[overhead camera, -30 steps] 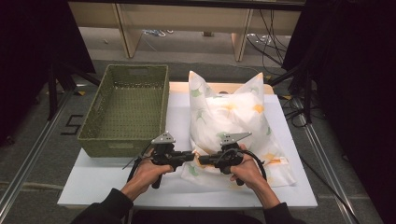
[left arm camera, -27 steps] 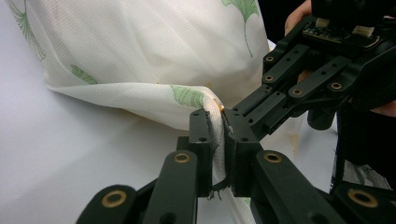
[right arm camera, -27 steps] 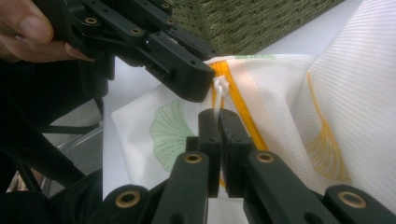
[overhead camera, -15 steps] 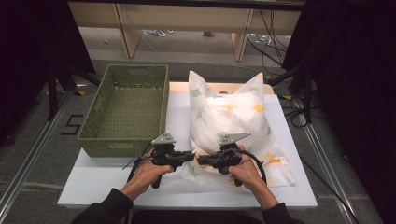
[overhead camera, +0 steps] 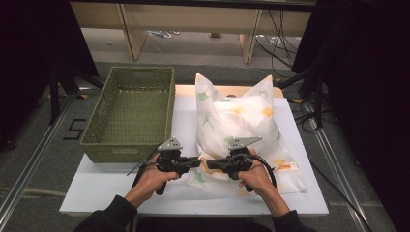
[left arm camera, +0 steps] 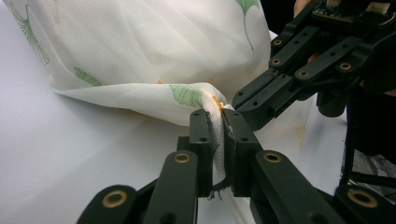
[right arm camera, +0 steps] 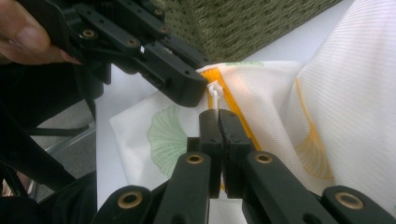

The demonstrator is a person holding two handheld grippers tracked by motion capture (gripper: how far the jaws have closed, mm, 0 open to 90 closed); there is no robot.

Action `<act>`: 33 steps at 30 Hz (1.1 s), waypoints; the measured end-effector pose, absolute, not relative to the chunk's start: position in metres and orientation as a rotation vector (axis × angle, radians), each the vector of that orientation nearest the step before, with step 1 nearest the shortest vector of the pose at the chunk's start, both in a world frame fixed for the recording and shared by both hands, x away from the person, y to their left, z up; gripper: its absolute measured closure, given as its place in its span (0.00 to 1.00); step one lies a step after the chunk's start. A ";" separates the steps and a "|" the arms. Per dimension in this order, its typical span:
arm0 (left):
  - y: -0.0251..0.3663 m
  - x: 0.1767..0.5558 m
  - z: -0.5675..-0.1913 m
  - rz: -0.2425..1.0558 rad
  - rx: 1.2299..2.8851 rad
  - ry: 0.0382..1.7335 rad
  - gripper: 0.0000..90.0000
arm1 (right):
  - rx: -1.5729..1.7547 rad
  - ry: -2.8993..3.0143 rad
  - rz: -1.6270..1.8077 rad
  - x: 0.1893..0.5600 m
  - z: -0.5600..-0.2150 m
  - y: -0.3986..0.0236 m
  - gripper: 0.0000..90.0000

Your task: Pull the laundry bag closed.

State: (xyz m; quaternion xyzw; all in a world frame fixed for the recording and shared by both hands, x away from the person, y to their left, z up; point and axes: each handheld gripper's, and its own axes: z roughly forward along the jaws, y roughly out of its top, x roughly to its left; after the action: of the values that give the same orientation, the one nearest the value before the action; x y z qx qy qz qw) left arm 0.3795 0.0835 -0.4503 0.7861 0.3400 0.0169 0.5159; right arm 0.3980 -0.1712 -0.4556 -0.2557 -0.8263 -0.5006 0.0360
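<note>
The pillow [overhead camera: 241, 135] lies on the white table [overhead camera: 121, 193], its long side running from 6 to 12 o'clock. Its near edge is at 6 o'clock, right where both tools meet. The left gripper [left arm camera: 219, 135] is pinching a fold of the cloth there. The right gripper [right arm camera: 218, 122] is clamped on the little white zip pull [right arm camera: 213, 91] by the orange zip [right arm camera: 233, 109]. I think the zip must slide next. The basket [overhead camera: 130, 113] sits at 9 o'clock, out of the way.
</note>
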 end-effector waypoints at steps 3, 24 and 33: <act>0.084 0.379 -0.450 0.041 1.887 0.819 0.92 | -0.788 -2.511 -1.565 0.399 -0.454 -0.173 1.00; 0.081 0.379 -0.451 0.013 1.879 0.825 0.92 | -0.854 -2.420 -1.615 0.398 -0.457 -0.167 1.00; 0.082 0.378 -0.451 0.018 1.881 0.826 0.93 | -0.870 -2.410 -1.647 0.398 -0.456 -0.166 1.00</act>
State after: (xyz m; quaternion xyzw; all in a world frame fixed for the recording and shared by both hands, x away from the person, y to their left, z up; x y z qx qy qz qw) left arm 0.3784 0.0820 -0.4514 0.7838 0.3440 0.0073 0.5171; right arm 0.3978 -0.1663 -0.4563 -0.2854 -0.7902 -0.5402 0.0479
